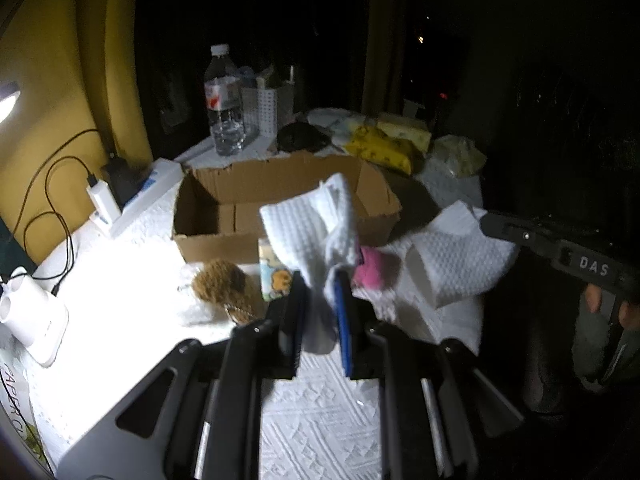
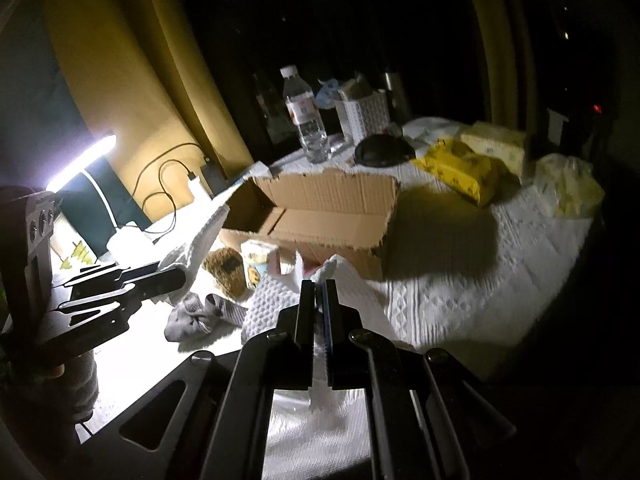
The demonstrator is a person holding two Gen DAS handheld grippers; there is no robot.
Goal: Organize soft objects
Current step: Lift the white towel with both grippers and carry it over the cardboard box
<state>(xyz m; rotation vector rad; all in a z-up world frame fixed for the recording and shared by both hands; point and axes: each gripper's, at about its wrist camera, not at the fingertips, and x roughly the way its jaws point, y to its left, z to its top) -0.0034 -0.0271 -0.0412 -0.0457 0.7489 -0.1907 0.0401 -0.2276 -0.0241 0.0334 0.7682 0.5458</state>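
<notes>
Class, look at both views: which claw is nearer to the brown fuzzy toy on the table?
Left. The left claw hangs just beside the brown fuzzy toy; the right claw is farther, beyond the towel.

Left gripper (image 1: 320, 280) and right gripper (image 2: 319, 292) both clamped tight, angled downward, each held in a hand.

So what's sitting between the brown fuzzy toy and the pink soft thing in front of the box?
In the left wrist view, a small printed pack and the hanging white cloth.
</notes>
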